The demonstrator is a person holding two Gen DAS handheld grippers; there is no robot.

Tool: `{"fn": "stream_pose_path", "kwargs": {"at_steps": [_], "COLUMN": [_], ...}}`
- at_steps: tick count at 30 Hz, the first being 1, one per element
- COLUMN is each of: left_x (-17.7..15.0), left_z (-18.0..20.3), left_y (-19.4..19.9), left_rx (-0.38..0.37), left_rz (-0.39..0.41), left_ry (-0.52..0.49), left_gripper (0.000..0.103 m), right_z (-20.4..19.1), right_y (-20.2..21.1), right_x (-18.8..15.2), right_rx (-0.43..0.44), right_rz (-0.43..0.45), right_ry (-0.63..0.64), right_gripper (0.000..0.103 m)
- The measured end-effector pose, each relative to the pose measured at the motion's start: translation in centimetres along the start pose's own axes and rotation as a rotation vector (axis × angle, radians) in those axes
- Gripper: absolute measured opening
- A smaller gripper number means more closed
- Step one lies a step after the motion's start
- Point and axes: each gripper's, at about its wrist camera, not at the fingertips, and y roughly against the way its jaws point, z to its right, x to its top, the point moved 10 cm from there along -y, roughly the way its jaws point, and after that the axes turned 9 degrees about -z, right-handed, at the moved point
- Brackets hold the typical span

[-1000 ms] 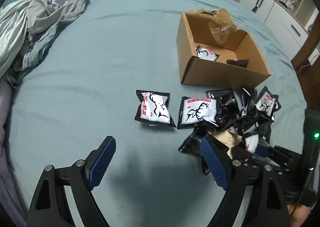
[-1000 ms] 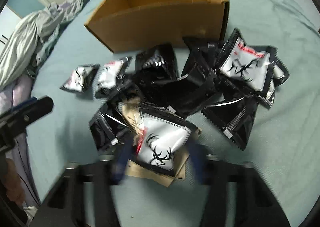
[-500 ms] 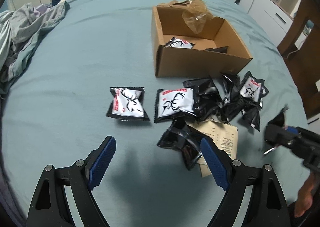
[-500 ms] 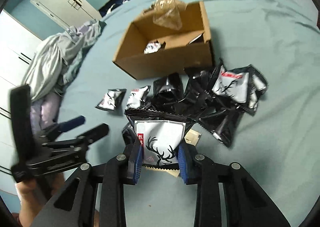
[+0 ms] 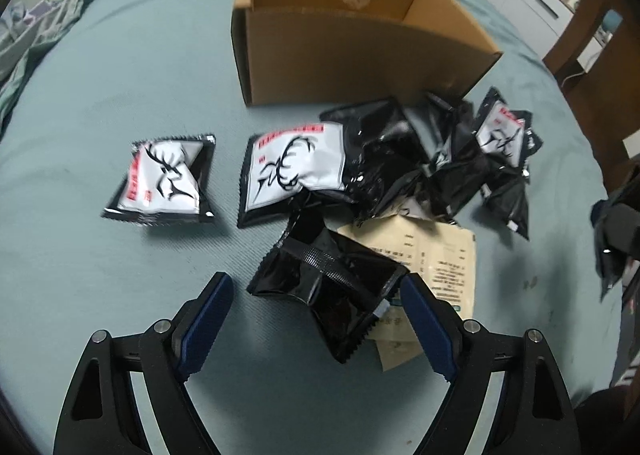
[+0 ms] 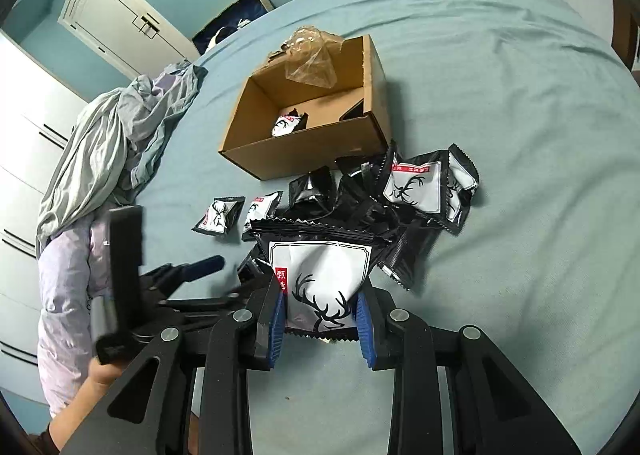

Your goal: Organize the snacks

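My right gripper [image 6: 320, 315] is shut on a white-and-black deer-print snack packet [image 6: 320, 275], held above the bed in front of the pile. The open cardboard box [image 6: 304, 139] holds a deer packet [image 6: 286, 125] and a dark one. My left gripper [image 5: 316, 319] is open and low over the bed, its blue pads either side of a black packet [image 5: 336, 291] lying face down. Two white deer packets [image 5: 164, 179] [image 5: 296, 171] lie beyond it, with several black packets [image 5: 440, 171] to the right. The box [image 5: 344, 55] stands behind them.
A beige paper slip [image 5: 432, 267] lies under the black packet. A crumpled clear plastic bag [image 6: 310, 63] sits on the box's far rim. Rumpled grey clothes [image 6: 104, 151] lie at the bed's left. A wooden chair [image 5: 600, 47] and white cabinets stand at the right.
My right gripper has lifted higher with the deer packet. My left gripper has moved forward and down, so the face-down black packet now lies between its open pads.
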Motion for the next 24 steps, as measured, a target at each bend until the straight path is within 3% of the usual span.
{"fn": "stream_pose_path", "kwargs": {"at_steps": [2,6,7,8,11,17,19,20,24], "left_x": [0.1,0.3,0.2,0.2,0.5,0.5,0.1,0.0,-0.2], "left_z": [0.0,0.2,0.3,0.3,0.3,0.4,0.4,0.3,0.4], "left_y": [-0.1,-0.1,-0.1,0.0,1.2,4.7,6.0,7.0,10.2], "left_rx": [-0.015,-0.028,-0.027,-0.028,-0.049,-0.088,-0.096,-0.103,-0.102], "left_rz": [0.003,0.019,0.024,0.029,0.069,0.129,0.151,0.163,0.228], "left_ry": [0.012,0.019,0.013,0.008,0.021,0.028,0.024,0.022,0.022], "left_gripper": [0.087,0.073,0.066,0.052,0.035,0.032,0.018,0.016,0.016], "right_z": [0.1,0.2,0.3,0.4,0.6,0.5,0.4,0.4,0.4], "right_y": [0.1,0.1,0.0,0.0,-0.1,0.4,0.5,0.5,0.9], "right_x": [0.2,0.4,0.4,0.4,0.4,0.5,0.5,0.5,0.6], "right_rx": [-0.006,-0.007,-0.01,-0.012,-0.011,-0.011,-0.008,-0.007,0.002], "right_rz": [0.003,0.006,0.007,0.006,0.004,0.016,0.018,0.018,0.025], "right_ry": [0.001,-0.004,-0.004,-0.006,-0.015,-0.015,-0.014,-0.013,-0.014], "right_gripper": [0.028,0.028,0.028,0.028,0.028,0.028,0.028,0.028,0.028]}}
